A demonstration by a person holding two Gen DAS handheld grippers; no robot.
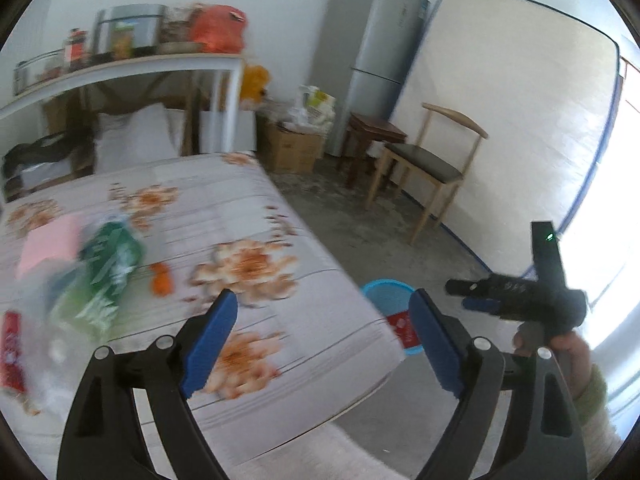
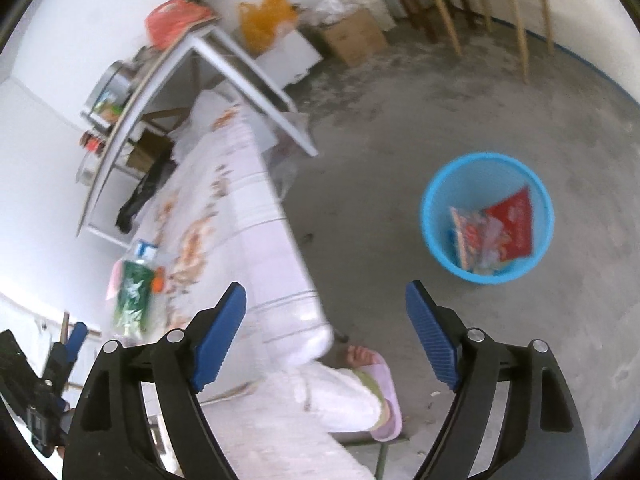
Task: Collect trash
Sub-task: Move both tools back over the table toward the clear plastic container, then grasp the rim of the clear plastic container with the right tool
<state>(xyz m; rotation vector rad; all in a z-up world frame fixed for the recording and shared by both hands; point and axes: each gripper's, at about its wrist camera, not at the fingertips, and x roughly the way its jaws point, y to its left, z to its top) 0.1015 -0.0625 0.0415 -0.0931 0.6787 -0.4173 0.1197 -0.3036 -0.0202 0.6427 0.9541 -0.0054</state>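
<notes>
My left gripper (image 1: pixel 322 304) is open and empty above the near corner of the flowered bed (image 1: pixel 248 216). Trash lies on the bed to its left: a green packet (image 1: pixel 110 264), a pink item (image 1: pixel 50 244), a small orange piece (image 1: pixel 161 278), a red wrapper (image 1: pixel 12 350) and clear plastic (image 1: pixel 48 344). The blue bin (image 2: pixel 488 216) stands on the floor and holds red wrappers (image 2: pixel 510 226). My right gripper (image 2: pixel 326 300) is open and empty over the bed's edge, left of the bin. The right gripper also shows in the left wrist view (image 1: pixel 472 294); the green packet also shows in the right wrist view (image 2: pixel 132 296).
A wooden chair (image 1: pixel 428 160), a dark stool (image 1: pixel 374 136), a fridge (image 1: pixel 372 52) and a leaning mattress (image 1: pixel 508 92) stand across the concrete floor. A cardboard box (image 1: pixel 292 148) and a loaded white table (image 1: pixel 132 68) stand beyond the bed. The person's slippered foot (image 2: pixel 380 384) is below.
</notes>
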